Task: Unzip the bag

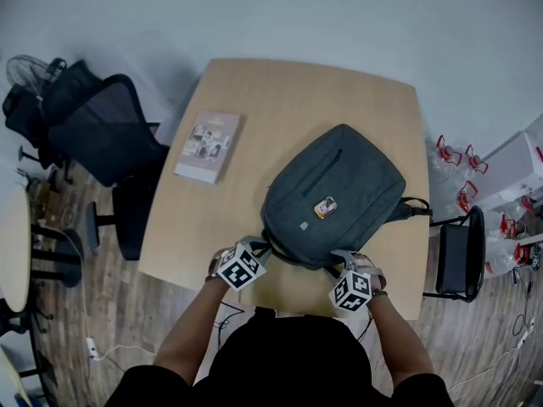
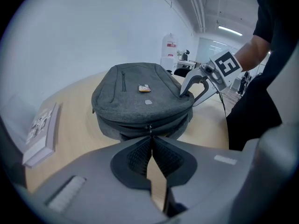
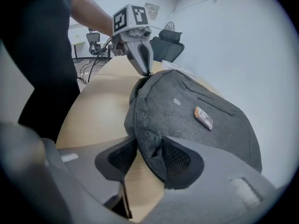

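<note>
A grey backpack lies flat on the wooden table, with a small orange tag on its front. Both grippers are at its near end. My left gripper is shut on the zip pull at the bag's near left corner; the right gripper view shows its tips on the bag's rim. My right gripper holds a fold of the bag's grey fabric between its pads, at the near right corner. In the left gripper view the right gripper touches the bag's far side.
A book lies on the table to the left of the bag. A black office chair stands off the table's left side, and another black chair off its right. The person stands at the table's near edge.
</note>
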Demonstrator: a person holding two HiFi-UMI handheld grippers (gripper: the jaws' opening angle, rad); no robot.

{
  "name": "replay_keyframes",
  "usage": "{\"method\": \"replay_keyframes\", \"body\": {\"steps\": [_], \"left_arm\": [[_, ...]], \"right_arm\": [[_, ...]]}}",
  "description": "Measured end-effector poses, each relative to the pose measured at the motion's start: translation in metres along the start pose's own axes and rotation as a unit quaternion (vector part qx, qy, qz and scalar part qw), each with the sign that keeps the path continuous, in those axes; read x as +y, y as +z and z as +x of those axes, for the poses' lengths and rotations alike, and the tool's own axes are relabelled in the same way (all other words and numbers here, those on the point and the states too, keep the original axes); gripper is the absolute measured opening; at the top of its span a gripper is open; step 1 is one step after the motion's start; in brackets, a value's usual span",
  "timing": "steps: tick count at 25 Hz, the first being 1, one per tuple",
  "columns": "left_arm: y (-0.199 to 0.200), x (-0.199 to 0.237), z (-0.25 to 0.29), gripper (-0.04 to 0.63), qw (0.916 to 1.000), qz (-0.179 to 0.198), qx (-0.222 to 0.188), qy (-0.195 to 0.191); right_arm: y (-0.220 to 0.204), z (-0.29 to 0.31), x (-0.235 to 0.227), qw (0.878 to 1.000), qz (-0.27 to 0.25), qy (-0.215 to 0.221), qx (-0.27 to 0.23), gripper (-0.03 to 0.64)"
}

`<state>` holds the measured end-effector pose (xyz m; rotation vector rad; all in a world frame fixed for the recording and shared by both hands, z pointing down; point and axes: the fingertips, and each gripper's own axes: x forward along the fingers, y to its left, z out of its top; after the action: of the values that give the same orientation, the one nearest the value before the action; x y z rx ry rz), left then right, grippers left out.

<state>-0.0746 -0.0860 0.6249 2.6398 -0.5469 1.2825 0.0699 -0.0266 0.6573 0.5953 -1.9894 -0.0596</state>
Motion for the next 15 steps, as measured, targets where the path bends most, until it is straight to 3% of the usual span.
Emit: {"method": "replay_keyframes", "body": {"steps": [15], "left_arm": [[-0.003, -0.036, 0.000, 0.028, 0.9997, -0.020, 0.000, -0.014]], "right_arm": [[0.063, 0.030, 0.007, 0.985, 0.167, -0.025, -0.028, 0.164]]}}
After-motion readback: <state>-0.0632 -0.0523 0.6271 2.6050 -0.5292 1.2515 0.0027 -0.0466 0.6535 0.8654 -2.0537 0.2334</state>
